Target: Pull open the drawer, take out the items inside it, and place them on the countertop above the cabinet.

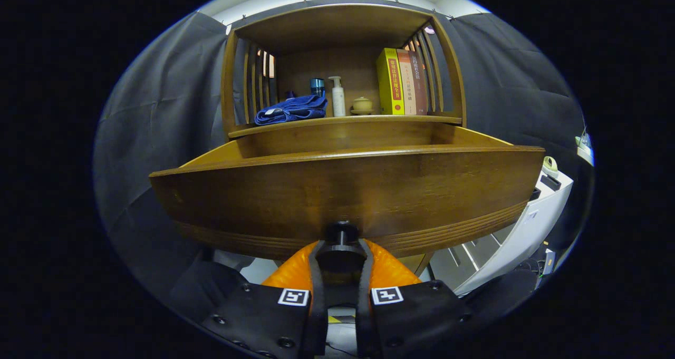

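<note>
Dark-draped booth, wooden cabinet [343,53]. Drawer [348,190] pulled out; gripper [341,253] fingers narrow, clamped on its knob [341,232]. Inside hidden behind drawer front. Towel [291,109], bottle [337,96] sit on countertop [343,120]. Emptying probably remains.

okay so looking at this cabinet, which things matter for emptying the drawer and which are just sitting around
For the job:
drawer, pulled out
drawer knob, gripper jaws shut on it
countertop

Just lying about:
blue cloth
blue cup
pump bottle
small lidded pot
books
white unit beside the cabinet
</note>
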